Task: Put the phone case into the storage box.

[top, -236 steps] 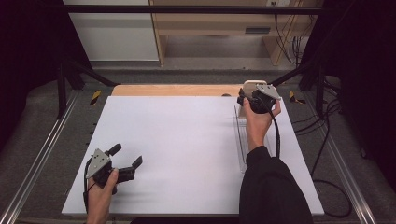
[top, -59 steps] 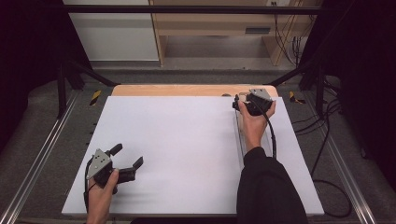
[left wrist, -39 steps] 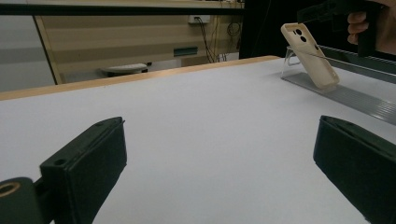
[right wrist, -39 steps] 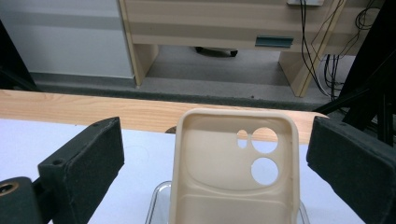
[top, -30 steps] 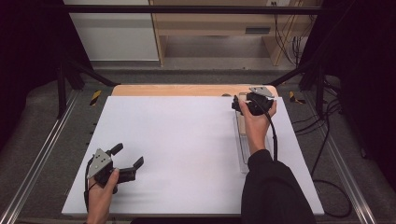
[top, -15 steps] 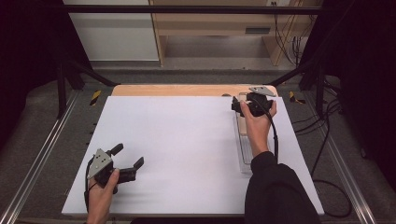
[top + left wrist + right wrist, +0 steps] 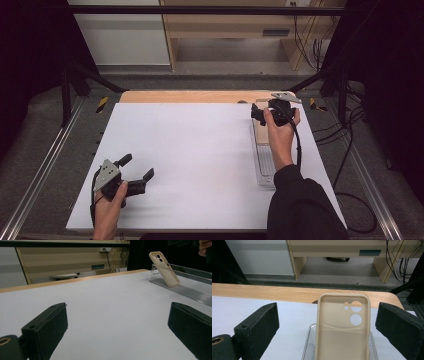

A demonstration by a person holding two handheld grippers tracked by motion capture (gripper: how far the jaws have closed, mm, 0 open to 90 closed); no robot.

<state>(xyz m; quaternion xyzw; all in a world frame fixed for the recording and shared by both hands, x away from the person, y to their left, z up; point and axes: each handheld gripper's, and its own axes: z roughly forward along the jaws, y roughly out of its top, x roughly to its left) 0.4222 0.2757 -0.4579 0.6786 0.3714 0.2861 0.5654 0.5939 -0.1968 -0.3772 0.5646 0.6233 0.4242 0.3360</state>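
Observation:
A beige phone case (image 7: 343,335) leans upright on a clear acrylic stand (image 7: 265,167) at the far right of the white table (image 7: 200,150). Its camera holes are at the top. My right gripper (image 7: 270,111) is held over the stand's far end, open. In the right gripper view its gripper (image 7: 328,315) has one black jaw on each side of the case without touching it. My left gripper (image 7: 137,167) rests open near the front left corner, nothing between its jaws. The left gripper view (image 7: 117,322) shows the case (image 7: 165,268) far off to the right.
A bare wooden strip (image 7: 190,96) runs along the table's far edge. Metal rails (image 7: 45,165) flank both sides. Cables (image 7: 345,150) trail on the floor to the right. A wooden shelf unit (image 7: 235,25) and a white cabinet (image 7: 117,35) stand beyond the table.
My right gripper has shifted only slightly around the stand's far end, staying by the case. The left gripper has stayed in place, open.

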